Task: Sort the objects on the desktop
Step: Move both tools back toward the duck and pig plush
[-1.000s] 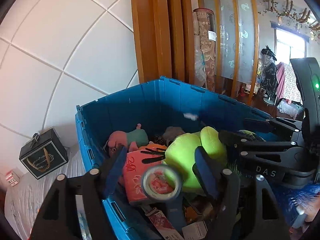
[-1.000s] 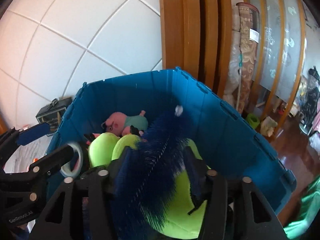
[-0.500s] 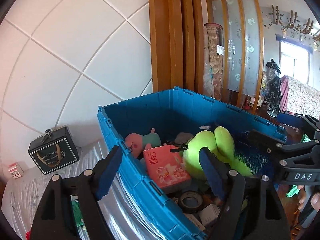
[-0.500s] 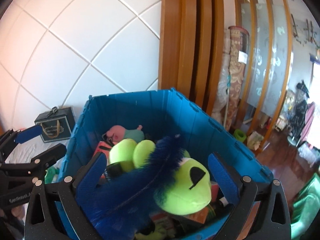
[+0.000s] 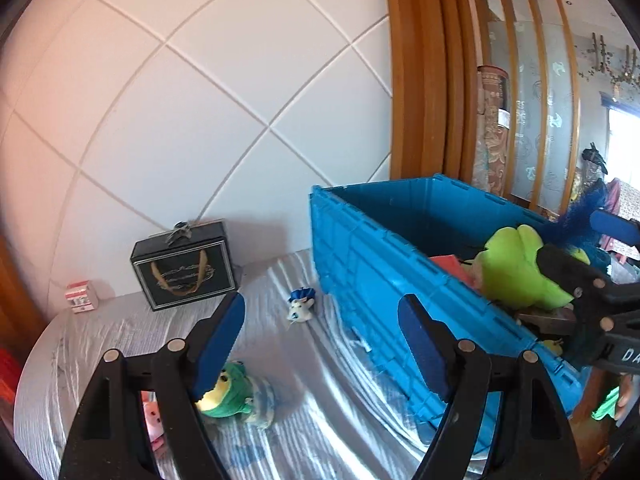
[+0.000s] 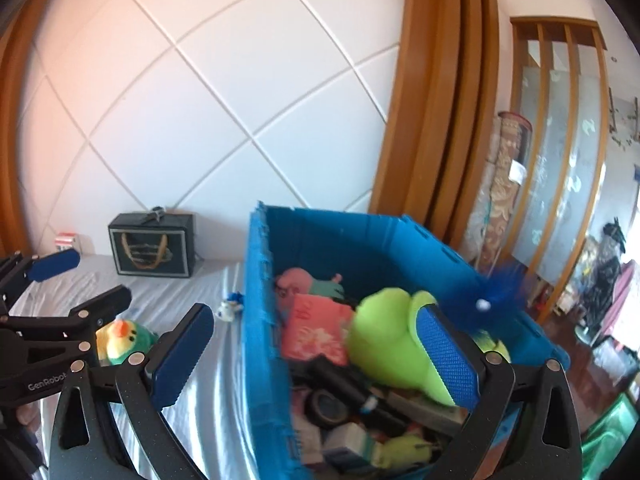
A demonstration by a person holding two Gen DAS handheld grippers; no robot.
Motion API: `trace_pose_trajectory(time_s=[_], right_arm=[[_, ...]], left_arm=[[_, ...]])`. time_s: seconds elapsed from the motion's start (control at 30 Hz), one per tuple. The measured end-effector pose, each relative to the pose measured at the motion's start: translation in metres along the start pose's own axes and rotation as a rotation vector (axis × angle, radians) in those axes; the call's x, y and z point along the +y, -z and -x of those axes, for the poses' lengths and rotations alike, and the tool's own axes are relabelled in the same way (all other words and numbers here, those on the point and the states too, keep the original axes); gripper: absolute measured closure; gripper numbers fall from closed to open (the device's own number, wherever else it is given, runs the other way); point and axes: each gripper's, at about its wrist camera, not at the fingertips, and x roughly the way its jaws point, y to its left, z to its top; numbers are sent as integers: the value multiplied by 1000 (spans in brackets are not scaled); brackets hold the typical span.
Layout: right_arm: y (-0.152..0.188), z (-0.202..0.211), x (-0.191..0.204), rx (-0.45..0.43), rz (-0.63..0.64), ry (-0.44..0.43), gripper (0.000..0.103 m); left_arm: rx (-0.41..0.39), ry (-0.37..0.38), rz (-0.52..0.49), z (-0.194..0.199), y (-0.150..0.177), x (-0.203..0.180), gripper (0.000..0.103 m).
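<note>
White diamond-panelled wall behind grey-sheeted desktop [image 5: 328,412]; blue crate [image 5: 384,280] as landmark, already stuffed; left of crate: black gift box [image 5: 185,263], frog plush [image 5: 230,394], small blue-white figurine [image 5: 301,307]; plush judged light, soft, squashy, best pinched across body; left gripper [image 5: 320,344] wide open, empty; right gripper [image 6: 316,360] fully spread, jaws just opened, gripping nothing.

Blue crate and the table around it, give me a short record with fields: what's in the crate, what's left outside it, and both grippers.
crate: blue crate, on silver cloth
inside: lime plush, pink pig plush, pink pack, tape roll, blue feather
outside: green frog plush, small blue-white toy, black gift box
left gripper: open, empty
right gripper: just opened wide, holding nothing
</note>
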Motion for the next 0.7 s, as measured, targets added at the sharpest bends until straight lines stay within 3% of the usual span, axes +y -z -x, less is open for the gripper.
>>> trace_pose_trajectory(time_s=[0.07, 0.27, 0.47, 0.7], right_arm=[[-4, 1, 18, -14, 12, -16, 0], [-1, -11, 71, 15, 18, -179, 0], [22, -57, 120, 163, 24, -312, 0], [66, -125, 158, 374, 49, -356, 0]], left_arm=[[14, -33, 34, 3, 10, 27, 24], [70, -146, 117, 4, 51, 102, 24], [184, -232, 193, -11, 101, 162, 24], [342, -322, 247, -34, 159, 220, 24]])
